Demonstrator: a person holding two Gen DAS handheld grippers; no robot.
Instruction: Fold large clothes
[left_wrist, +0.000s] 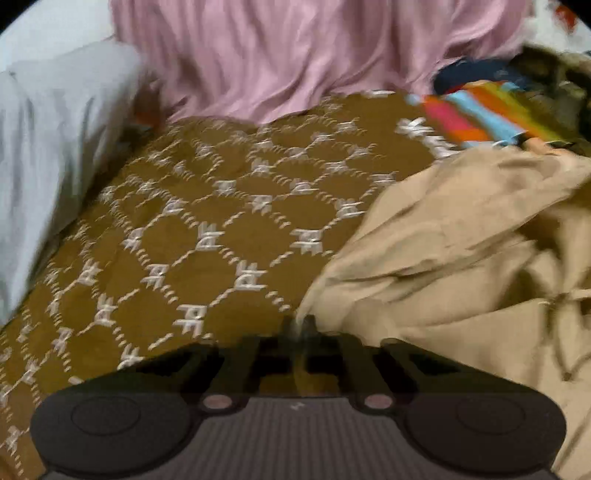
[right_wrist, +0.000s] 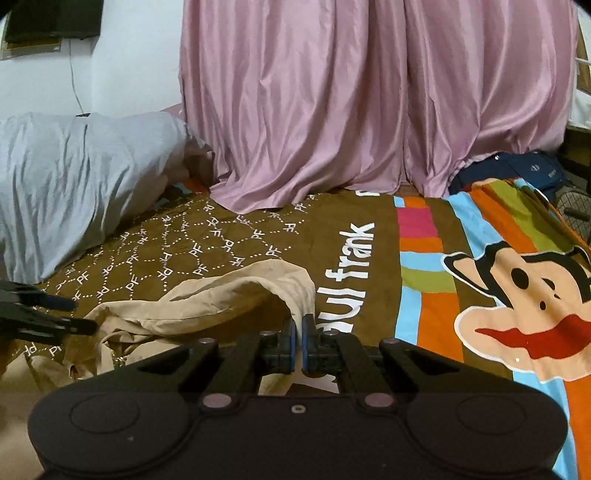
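Observation:
A beige garment lies crumpled on the brown patterned bedsheet, with one edge lifted in an arch. My right gripper is shut on that raised edge, and the cloth hangs between its blue pads. In the blurred left wrist view the beige garment spreads to the right. A corner of it runs into the closed tips of my left gripper. The left gripper also shows at the left edge of the right wrist view, touching the garment's near-left edge.
Pink curtains hang onto the far side of the bed. A grey pillow lies at the left. The sheet's striped part with a cartoon monkey covers the right. A dark blue bag sits at the back right.

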